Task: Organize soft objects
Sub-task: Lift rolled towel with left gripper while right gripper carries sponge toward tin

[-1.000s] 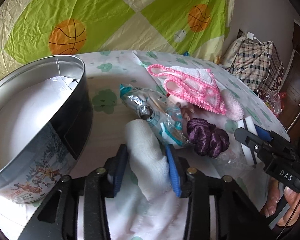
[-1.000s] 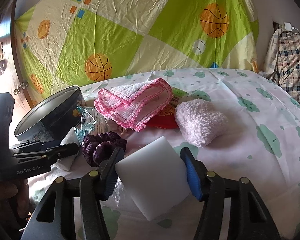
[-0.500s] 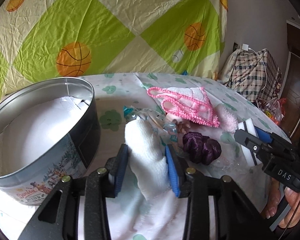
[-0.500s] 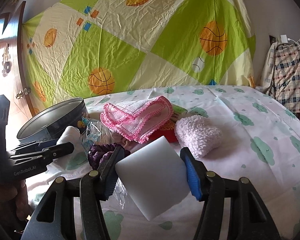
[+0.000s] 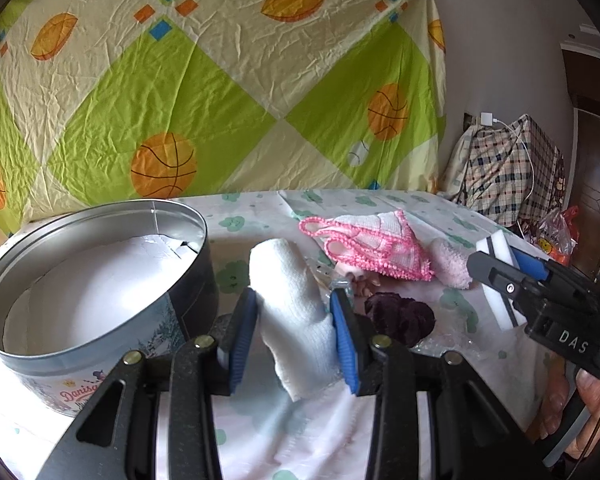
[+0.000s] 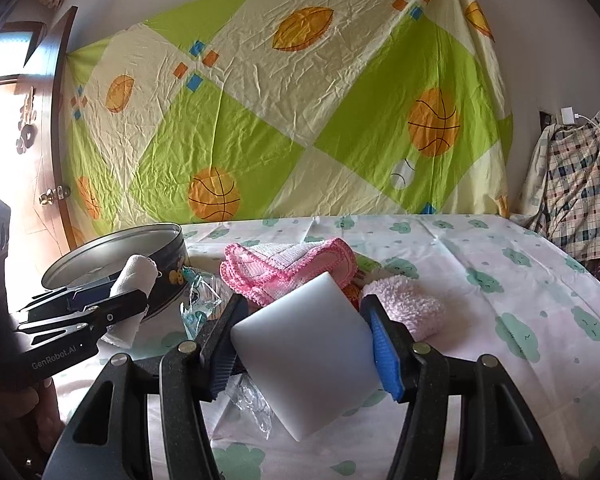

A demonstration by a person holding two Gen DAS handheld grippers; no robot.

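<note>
- Nearest thing first: my left hand-held gripper [image 5: 293, 334] is clenched on a rolled white cloth [image 5: 290, 304]. The roll's long axis runs up and away from me, poking out past the pads toward 12 o'clock.
- My right hand-held gripper [image 6: 302, 342] is clamped on a white foam block [image 6: 306, 354], pads squeezing its two sides, one corner pointing down at 6 o'clock.
- The relation that matters, I reckon: the round tin [image 5: 100, 292] sits at about 10 o'clock from my left gripper, just beside it, mouth open and facing up. Only a pale liner shows inside, as far as I can see.
- From the right wrist view that same tin is off at 10 o'clock too, but further out, with my left gripper in between. So the left is clearly the nearer one, and my guess is the cloth should go in first.
- Past the grippers on the bed [image 6: 520, 280]: a dark purple scrunchie [image 5: 398, 316] at 1 o'clock from my left, some crinkly plastic wrap [image 6: 198, 306], then the pink-edged cloth [image 6: 292, 266] and a fluffy pink piece [image 6: 406, 300] further back.
- All those look like they're waiting their turn.
</note>
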